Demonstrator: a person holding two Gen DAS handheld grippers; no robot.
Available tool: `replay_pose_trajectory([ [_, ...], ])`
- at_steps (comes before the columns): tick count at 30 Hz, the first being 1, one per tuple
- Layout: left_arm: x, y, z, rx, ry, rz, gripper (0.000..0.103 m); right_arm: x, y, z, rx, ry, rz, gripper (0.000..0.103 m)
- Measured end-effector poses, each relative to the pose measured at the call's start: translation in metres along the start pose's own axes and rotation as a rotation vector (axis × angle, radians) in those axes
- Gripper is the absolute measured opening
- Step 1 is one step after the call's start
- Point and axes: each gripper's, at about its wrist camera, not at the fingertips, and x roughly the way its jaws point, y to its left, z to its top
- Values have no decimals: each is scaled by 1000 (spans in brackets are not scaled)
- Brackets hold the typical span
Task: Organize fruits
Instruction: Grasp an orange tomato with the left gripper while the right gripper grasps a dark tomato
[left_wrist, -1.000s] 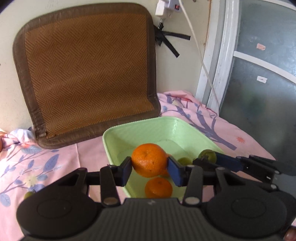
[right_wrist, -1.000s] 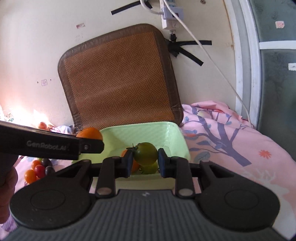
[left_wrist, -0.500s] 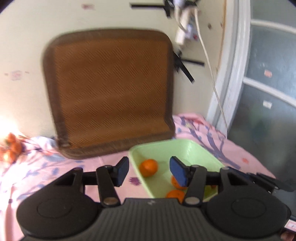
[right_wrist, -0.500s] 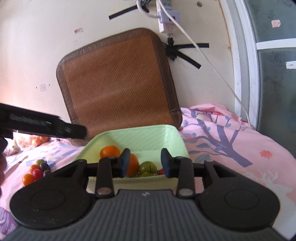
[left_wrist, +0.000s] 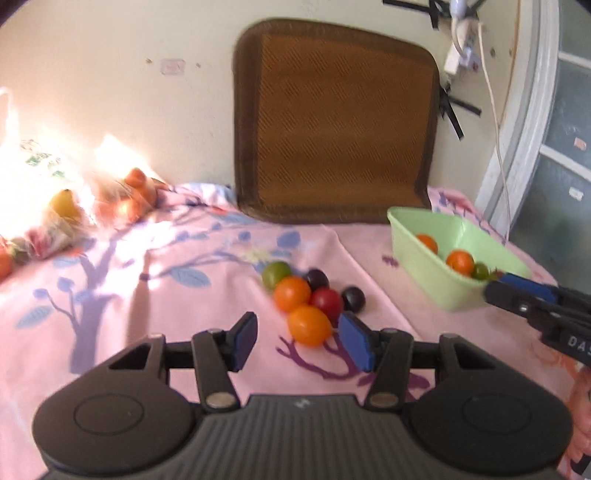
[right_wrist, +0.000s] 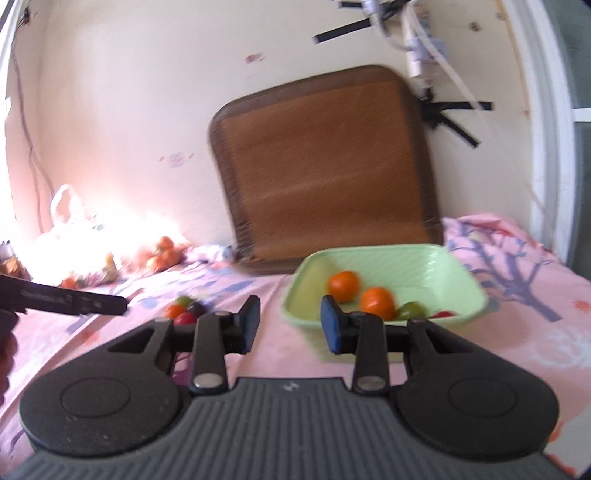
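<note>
Pink bedcloth printed with purple and blue trees (left_wrist: 207, 332) covers the surface under me, and a brown woven seat mat (left_wrist: 340, 122) leans upright against the cream wall behind it. My left claw (left_wrist: 297, 341) hangs over the cloth with its jaws opening and nothing pressed between the blue pads; an oval orange tomato (left_wrist: 309, 325) lies on the cloth just past them. Touching it is a small heap of loose fruit: a round orange one (left_wrist: 291, 293), a red one (left_wrist: 326, 301), a green one (left_wrist: 276, 272) and two dark purple ones (left_wrist: 353, 298). To the right stands a pale green plastic tub (right_wrist: 458, 299) holding two oranges (right_wrist: 376, 302), a green tomato (right_wrist: 412, 309) and something red. My right claw (right_wrist: 290, 326) hovers before the tub's near wall, jaws apart and empty.
</note>
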Motion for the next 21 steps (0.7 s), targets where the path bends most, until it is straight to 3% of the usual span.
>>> replay_pose_trajectory([
  [2,12,-8,-3,29,9,6,61,11,17,-3,-37,37,16,38],
  [5,28,-12,-4,41,32,4,58,28,34,-8,-73,93,43,38],
  [7,37,-11,-5,38,49,5,35,37,40,-9,-86,122,54,37],
  [13,25,5,-12,-22,43,-29,33,65,51,0,-70,166,106,36],
  [21,4,9,-30,-6,29,-50,34,104,60,-3,-106,249,99,36],
])
